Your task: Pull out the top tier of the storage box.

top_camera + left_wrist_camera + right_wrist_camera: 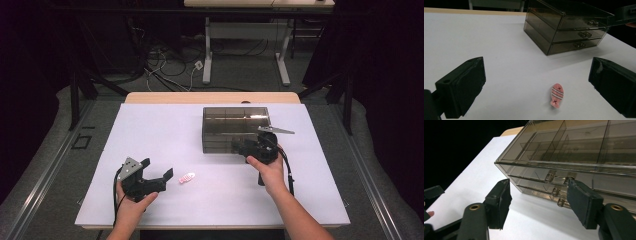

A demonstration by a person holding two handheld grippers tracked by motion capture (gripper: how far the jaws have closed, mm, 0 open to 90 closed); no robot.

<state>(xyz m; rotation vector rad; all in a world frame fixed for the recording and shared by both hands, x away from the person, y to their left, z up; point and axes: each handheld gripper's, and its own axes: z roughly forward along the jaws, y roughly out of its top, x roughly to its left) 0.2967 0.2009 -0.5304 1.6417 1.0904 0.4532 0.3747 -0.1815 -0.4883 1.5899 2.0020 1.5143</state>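
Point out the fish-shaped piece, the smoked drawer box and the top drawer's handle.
fish-shaped piece (556, 95), left gripper view, on its striped middle.
smoked drawer box (235, 120), high view, on its top panel.
top drawer's handle (549, 177), right gripper view, on the loop of the pull.

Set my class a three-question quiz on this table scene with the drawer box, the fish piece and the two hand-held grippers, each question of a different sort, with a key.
1. True or false: the pink fish lies inside a drawer of the smoky drawer box.
2. How many drawer fronts does the box show in the left gripper view?
3. Which gripper is at the box front: A left gripper, B right gripper?

Key: 1 false, it lies on the white table, in front of the left gripper's open fingers. 2 three. 3 B, open near the top handle.
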